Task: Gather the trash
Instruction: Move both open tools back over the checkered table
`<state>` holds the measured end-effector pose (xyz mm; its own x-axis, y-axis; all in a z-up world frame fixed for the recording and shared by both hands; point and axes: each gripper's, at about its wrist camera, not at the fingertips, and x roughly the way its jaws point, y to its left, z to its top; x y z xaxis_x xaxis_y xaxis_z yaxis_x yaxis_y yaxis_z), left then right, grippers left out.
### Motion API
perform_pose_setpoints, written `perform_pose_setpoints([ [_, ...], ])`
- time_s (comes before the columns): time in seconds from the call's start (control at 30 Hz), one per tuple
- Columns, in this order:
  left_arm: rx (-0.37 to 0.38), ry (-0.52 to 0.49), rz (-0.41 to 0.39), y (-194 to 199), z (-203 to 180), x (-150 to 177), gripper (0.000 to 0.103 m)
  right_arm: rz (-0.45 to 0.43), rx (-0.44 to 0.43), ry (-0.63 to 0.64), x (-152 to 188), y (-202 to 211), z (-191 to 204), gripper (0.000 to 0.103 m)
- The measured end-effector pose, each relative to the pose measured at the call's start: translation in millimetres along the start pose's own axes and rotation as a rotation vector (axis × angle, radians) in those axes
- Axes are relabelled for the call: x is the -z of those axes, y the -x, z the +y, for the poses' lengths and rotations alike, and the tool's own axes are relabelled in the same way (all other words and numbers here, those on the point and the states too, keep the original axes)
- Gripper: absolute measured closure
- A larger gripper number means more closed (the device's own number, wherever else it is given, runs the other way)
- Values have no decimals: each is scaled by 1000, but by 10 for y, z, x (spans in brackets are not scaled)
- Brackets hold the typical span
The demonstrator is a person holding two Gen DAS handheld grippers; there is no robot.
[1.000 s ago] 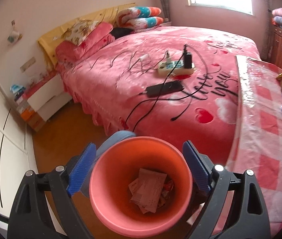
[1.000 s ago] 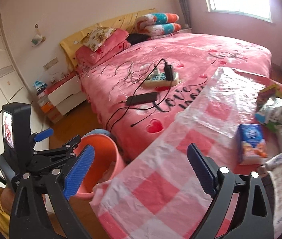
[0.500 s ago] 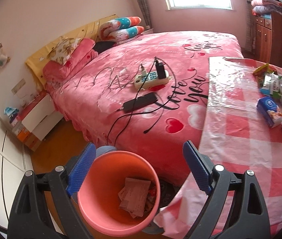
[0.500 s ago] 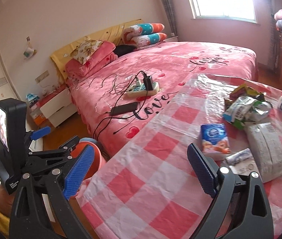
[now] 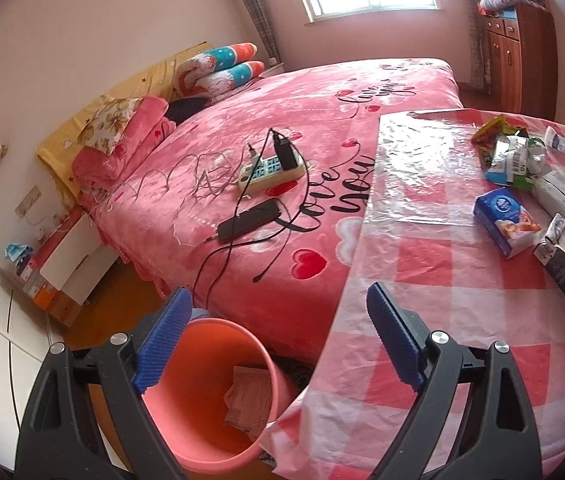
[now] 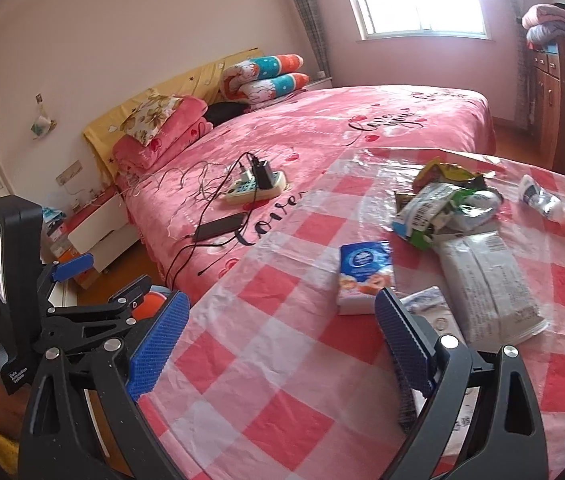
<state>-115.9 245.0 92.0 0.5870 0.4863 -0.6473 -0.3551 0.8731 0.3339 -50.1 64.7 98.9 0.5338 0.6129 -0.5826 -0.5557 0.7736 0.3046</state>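
My left gripper (image 5: 278, 340) stands open and empty, over the edge between the orange bin (image 5: 202, 400) and the checked table (image 5: 442, 320). Crumpled paper (image 5: 248, 396) lies in the bin. My right gripper (image 6: 280, 344) is open too, hovering above the tablecloth (image 6: 262, 360) with nothing between its pads. Trash lies on the table: a blue tissue pack (image 6: 364, 276), a heap of crumpled wrappers (image 6: 442, 208), a flat white packet (image 6: 486, 280) and a small white tube (image 6: 542, 200). The tissue pack (image 5: 504, 220) and wrappers (image 5: 510, 156) also show in the left wrist view.
A bed with a pink cover (image 5: 282, 140) stands behind the table, with a power strip (image 5: 270, 172), a black device (image 5: 250, 220) and cables on it. A nightstand (image 5: 70, 256) is at the left wall, a wooden cabinet (image 5: 522, 56) at the back right.
Both views have swung right, away from the bin and onto the table. The bin has slid to the lower left of the left wrist view, and more table trash has come into sight.
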Motion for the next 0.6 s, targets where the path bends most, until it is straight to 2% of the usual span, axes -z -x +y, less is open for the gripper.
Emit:
perform_pose_setpoints([
  [0.6,4,-97,-22,127,-537,-155,13,-24,64,-51,-5,225,-556,10],
])
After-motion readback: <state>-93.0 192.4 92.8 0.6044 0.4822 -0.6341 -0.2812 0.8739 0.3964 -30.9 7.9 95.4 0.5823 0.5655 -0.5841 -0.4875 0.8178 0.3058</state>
